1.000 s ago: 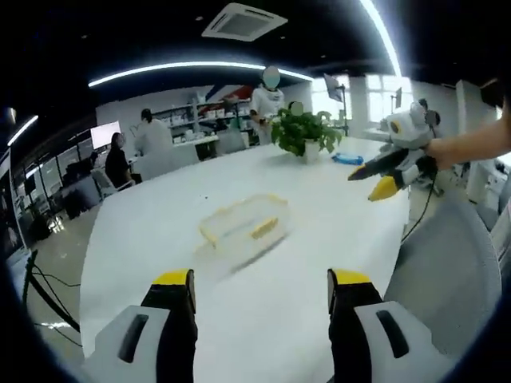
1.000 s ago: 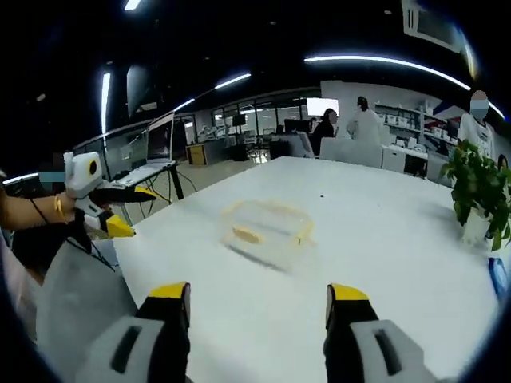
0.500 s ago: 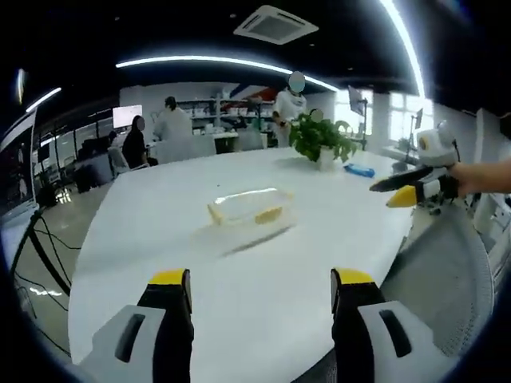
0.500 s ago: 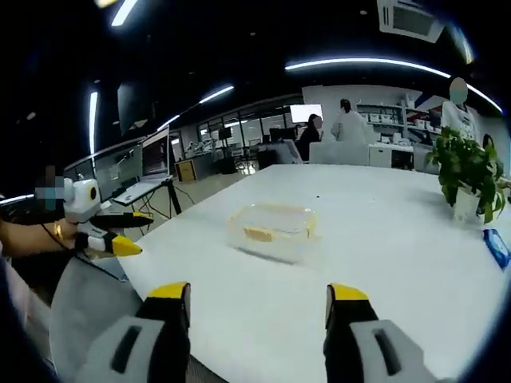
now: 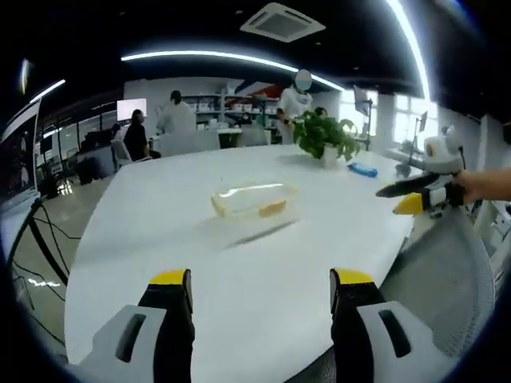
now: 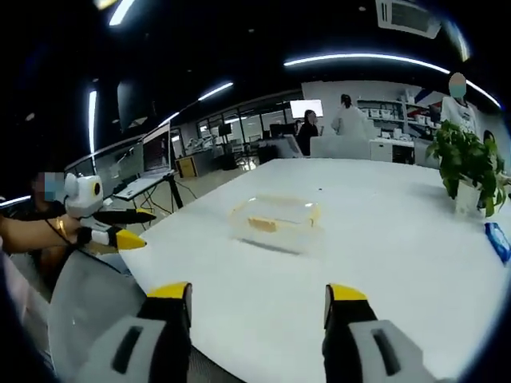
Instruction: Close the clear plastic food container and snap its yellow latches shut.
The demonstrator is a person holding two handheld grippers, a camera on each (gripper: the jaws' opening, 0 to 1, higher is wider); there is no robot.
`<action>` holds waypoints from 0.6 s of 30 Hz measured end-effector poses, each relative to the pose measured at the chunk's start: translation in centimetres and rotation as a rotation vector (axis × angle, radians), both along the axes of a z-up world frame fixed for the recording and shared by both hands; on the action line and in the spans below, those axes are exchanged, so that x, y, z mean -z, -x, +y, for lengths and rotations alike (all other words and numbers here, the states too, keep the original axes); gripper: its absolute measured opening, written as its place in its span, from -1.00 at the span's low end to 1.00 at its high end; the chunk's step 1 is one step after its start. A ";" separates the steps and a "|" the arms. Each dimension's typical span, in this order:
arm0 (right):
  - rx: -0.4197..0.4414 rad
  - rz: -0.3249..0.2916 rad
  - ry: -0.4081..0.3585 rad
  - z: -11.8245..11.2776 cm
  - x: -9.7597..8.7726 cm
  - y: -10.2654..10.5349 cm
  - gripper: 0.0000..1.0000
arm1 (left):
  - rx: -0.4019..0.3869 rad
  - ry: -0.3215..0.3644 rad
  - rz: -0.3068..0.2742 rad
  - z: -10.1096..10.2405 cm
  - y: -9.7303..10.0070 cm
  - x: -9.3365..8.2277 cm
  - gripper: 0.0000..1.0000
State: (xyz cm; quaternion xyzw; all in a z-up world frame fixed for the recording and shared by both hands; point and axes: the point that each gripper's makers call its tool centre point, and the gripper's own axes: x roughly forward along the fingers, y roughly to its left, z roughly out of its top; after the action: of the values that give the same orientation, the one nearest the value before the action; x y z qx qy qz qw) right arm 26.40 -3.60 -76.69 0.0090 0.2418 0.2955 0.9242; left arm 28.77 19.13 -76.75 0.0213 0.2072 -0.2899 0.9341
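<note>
Two hand-held grippers are waiting at the near edge of the broad white counter [image 5: 263, 271]: the left hand-held gripper [image 5: 262, 289] and the right hand-held gripper [image 6: 258, 297] are each showing yellow-tipped jaws spread wide and gripping nothing. Judging from this, the approach is only beginning, so both should be travelling forward together and arriving on opposite sides of the box, one steadying it while the other is pressing a latch down against the wall. Farther out, near the middle of the counter and well apart from both tools, the clear rectangular plastic food container [image 5: 254, 199] is sitting flat, its walls looking glassy and yellow trim showing along its rim; whether its lid is seated cannot be told. Beyond it, a leafy green potted plant [image 5: 323, 137] is standing near the far edge.
</note>
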 end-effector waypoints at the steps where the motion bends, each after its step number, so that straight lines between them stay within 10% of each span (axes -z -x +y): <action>1: -0.002 -0.001 0.001 0.0 0.0 0.0 0.32 | -0.003 0.000 0.004 0.1 0.1 0.2 0.36; 18: -0.017 0.001 0.008 0.3 0.2 0.4 0.31 | 0.013 -0.007 0.007 -0.1 0.2 0.4 0.36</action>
State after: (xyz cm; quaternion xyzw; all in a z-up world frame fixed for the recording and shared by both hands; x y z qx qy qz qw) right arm 25.99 -3.33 -76.87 0.0033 0.2436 0.3022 0.9216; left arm 28.55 19.05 -77.19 0.0252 0.2113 -0.2955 0.9313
